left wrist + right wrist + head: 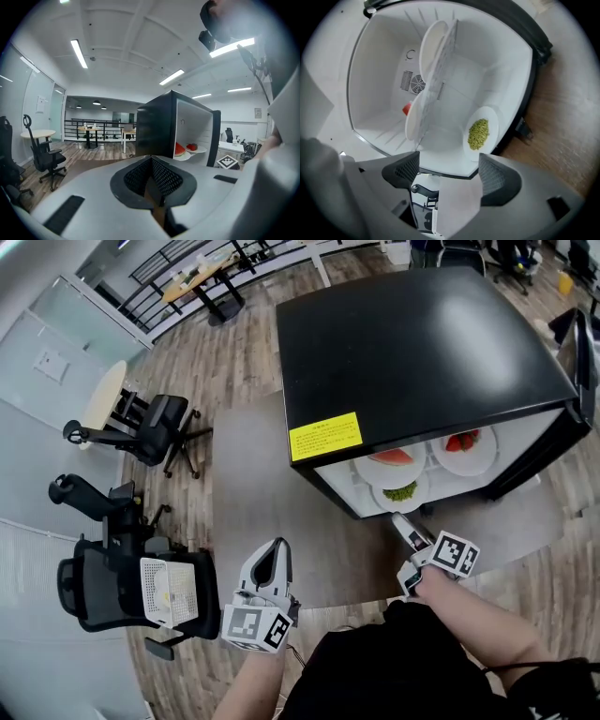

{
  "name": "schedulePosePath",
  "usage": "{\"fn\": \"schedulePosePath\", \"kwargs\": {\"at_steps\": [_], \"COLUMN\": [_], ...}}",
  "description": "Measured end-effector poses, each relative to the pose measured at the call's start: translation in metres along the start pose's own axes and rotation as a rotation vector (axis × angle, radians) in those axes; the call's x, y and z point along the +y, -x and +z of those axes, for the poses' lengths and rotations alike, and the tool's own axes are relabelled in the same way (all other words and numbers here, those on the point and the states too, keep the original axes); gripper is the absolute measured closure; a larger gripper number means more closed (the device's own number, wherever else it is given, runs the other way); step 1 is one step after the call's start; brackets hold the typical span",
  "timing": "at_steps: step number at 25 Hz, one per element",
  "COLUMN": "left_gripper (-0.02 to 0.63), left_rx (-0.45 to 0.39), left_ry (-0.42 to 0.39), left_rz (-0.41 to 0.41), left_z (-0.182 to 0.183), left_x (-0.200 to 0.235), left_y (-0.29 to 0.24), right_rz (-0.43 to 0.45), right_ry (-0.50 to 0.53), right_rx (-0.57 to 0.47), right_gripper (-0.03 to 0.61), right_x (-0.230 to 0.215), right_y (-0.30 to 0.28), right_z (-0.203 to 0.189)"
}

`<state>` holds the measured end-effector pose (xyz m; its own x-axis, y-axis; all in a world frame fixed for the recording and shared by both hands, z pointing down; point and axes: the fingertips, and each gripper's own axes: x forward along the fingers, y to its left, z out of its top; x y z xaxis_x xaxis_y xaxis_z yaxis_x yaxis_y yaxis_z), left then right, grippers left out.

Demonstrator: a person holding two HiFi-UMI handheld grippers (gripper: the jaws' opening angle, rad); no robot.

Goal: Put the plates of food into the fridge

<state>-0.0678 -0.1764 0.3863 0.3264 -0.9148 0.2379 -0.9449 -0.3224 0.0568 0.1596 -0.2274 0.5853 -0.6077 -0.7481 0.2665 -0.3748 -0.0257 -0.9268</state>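
Plate of green food [489, 116] lies on the floor of the open fridge [422, 343], near its front edge. The shelf above it carries a watermelon plate [370, 468] and a red-fruit plate [483, 454], side by side. Right gripper [447, 171] is just outside the opening, jaws wide, nothing between them. Left gripper [152, 180] is well back to the left, jaws pressed together, empty. Office chairs [155, 427] stand left of the fridge.

Wears black clothing [394, 662] at six o'clock, forearms uncovered. Shows pale grey shells on left gripper [278, 549] and right gripper [401, 521], black mesh-textured fingers [140, 176], black-and-white marker cubes [255, 624].
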Motion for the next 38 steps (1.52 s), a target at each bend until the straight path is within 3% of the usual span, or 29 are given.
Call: {"fn": "schedulePosePath", "kwargs": {"at_steps": [4,7,16,21,24,27,32,38], "left_gripper": [0.609,0.609,0.609,0.609,0.609,0.609,0.609,0.609], "left_rx": [-0.023,-0.037,-0.074,-0.089,-0.098,-0.096,-0.109,-0.124], "left_ry": [-0.014,-0.011,0.015,0.023,0.025,0.040,0.048,0.054], "left_rz": [-0.038,-0.055,-0.072,-0.087,-0.095,-0.090,-0.095,-0.100], "left_z": [0.005,0.006,0.009,0.012,0.012,0.003,0.001,-0.002], "left_x": [-0.011,-0.016,-0.016,-0.014,-0.009,0.002,0.010,0.014], "left_y": [-0.001,0.004,0.020,0.032,0.043,0.055,0.079,0.100], "right_rz": [0.109,0.142,0.136,0.084,0.032,-0.036,-0.095,-0.126], "right_ry": [0.117,0.262,0.652,0.863,0.911,0.904,0.896,0.973], "right_rx": [-0.039,-0.061,-0.139,-0.164,-0.178,-0.211,-0.246,-0.282], "right_gripper": [0.173,0.175,0.176,0.256,0.313,0.435,0.546,0.574], "right_x": [0.039,0.063,0.109,0.122,0.121,0.116,0.117,0.130], "right_y": [0.015,0.031,0.075,0.093,0.101,0.115,0.143,0.159], "right_z": [0.018,0.030,0.048,0.040,0.033,0.023,0.003,-0.014]}}
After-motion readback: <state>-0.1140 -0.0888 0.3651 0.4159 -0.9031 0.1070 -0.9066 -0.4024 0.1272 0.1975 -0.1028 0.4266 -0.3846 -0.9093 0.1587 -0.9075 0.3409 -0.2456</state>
